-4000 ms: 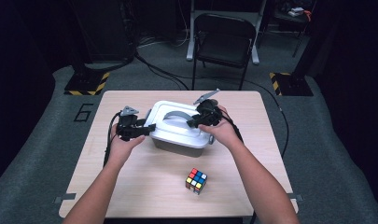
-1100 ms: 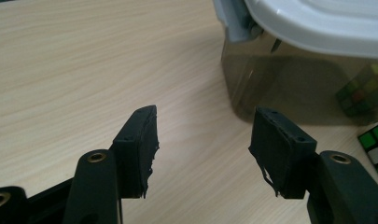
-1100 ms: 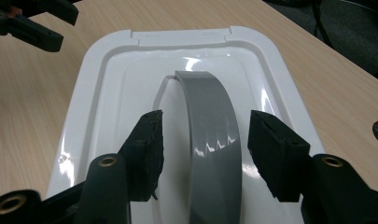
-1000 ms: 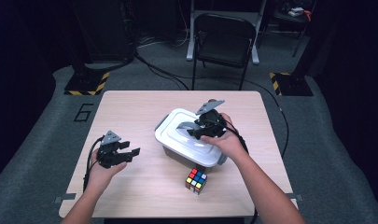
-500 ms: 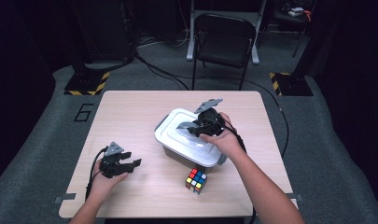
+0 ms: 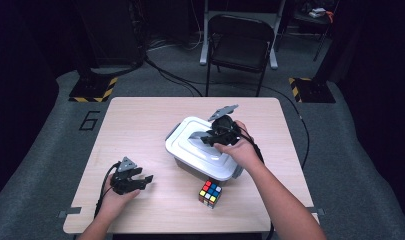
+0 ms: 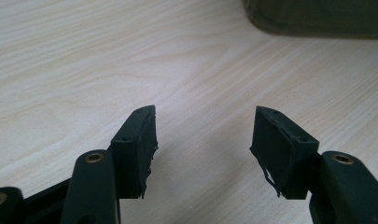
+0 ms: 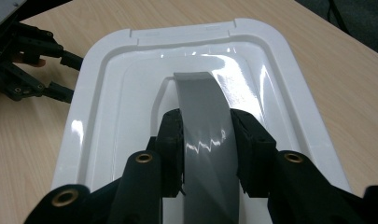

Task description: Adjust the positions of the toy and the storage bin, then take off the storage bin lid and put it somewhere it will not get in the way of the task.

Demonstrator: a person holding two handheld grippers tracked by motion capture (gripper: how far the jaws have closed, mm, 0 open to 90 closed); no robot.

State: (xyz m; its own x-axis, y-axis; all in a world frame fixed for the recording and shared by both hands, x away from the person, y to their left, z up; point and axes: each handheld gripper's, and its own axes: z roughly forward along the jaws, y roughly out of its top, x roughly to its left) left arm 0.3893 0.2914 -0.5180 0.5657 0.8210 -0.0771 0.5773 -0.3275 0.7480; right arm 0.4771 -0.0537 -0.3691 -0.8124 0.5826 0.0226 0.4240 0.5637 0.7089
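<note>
The table (image 6: 140, 120) is pale wood, with a dark chair (image 6: 238, 37) beyond its far edge. Right of the table's middle sits the box (image 6: 190, 162), a grey tub turned at an angle under a white lid (image 6: 182, 142). A grey handle (image 8: 203, 121) arches along the middle of the lid.

The right gripper (image 6: 210, 138) comes down on the lid from the near right. In the right gripper view its jaws have just been closing, and both pads now press the sides of the handle, so it grips the handle firmly. The lid lies flat on the box.

The left gripper (image 6: 146, 179) rests low over the near left part of the table, well apart from the box, pointing right towards it. In the left gripper view its jaws stand apart with only bare wood between them, and they hold nothing. One pad (image 7: 144, 149) shows a ragged edge. The box's dark wall fills the far right corner of that view.

A cube (image 6: 210, 193) with coloured squares sits on the table just near of the box's near corner, close beside it, left of the right forearm.
</note>
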